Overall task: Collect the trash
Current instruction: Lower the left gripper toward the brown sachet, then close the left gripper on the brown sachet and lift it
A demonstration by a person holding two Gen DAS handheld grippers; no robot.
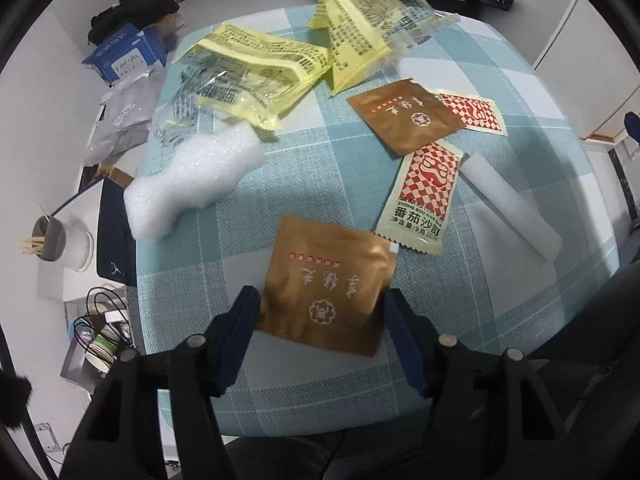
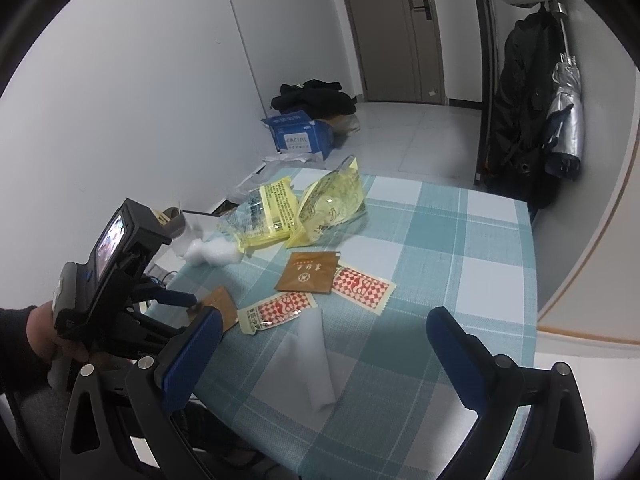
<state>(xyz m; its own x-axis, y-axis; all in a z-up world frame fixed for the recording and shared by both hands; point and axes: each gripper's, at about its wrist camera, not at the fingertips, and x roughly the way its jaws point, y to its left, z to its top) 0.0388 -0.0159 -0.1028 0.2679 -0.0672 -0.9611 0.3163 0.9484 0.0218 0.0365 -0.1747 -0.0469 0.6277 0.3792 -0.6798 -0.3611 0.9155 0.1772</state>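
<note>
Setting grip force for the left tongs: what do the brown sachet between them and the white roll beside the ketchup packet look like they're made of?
Brown sachet: looks like thin metallised plastic film, satin sheen, serrated edges. White roll: probably soft foam sheet, matte, translucent; uncertain.

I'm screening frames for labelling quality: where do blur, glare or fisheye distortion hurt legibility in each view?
Left wrist view: sharp centre, the ketchup sachet print readable; sheen on the brown packet between the left gripper fingers; table edges bow. Right wrist view: softer, dimmer; yellow wrappers show glare, text unreadable; right gripper fingers dark, door frames curve.
</note>
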